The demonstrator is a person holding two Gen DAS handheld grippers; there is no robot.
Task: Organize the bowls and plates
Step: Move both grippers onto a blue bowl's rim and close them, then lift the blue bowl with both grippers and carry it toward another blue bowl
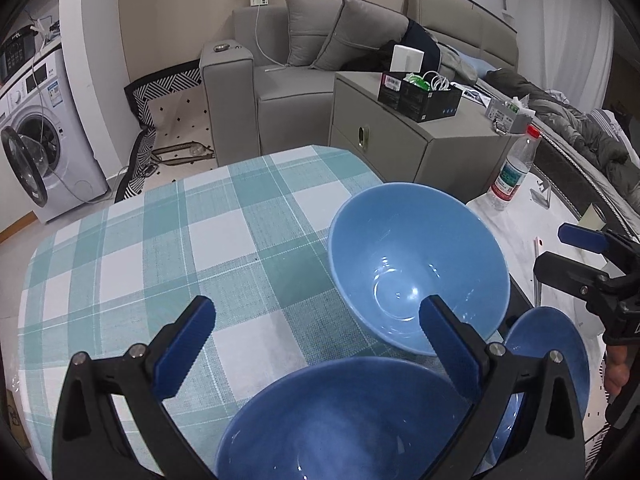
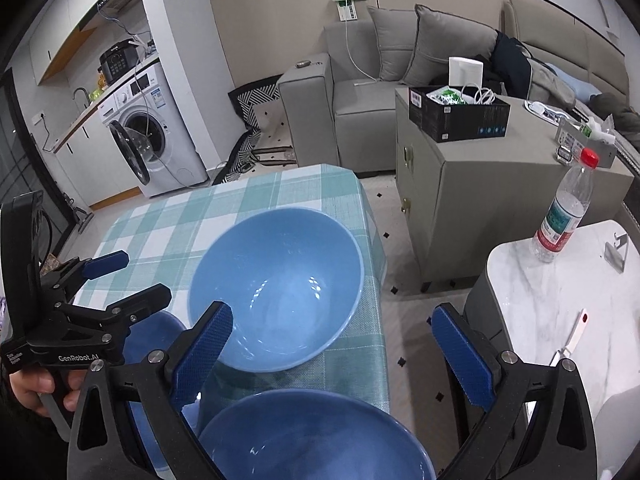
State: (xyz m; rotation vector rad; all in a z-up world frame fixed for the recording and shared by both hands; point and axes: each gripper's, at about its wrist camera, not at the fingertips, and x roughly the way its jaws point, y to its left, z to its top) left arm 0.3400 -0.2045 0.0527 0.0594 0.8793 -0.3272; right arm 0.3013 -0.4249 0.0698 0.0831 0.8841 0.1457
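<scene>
A large light-blue bowl (image 1: 416, 264) sits upright on the checked tablecloth near its right edge; it also shows in the right wrist view (image 2: 280, 284). Two darker blue bowls lie nearer me: one (image 1: 340, 420) under my left gripper, one (image 2: 316, 436) under my right gripper. My left gripper (image 1: 316, 316) is open and empty above the table, its right finger over the light bowl's rim. My right gripper (image 2: 332, 320) is open and empty, its left finger (image 2: 204, 344) beside that bowl's near rim. The left gripper also shows in the right wrist view (image 2: 120, 276), and the right gripper in the left wrist view (image 1: 568, 248).
The green-and-white checked table (image 1: 160, 264) stretches left and back. A white marble side table (image 2: 560, 292) at right holds a red-capped water bottle (image 2: 564, 212) and a small knife (image 2: 572, 336). A grey cabinet (image 2: 460, 184), sofa and washing machine stand behind.
</scene>
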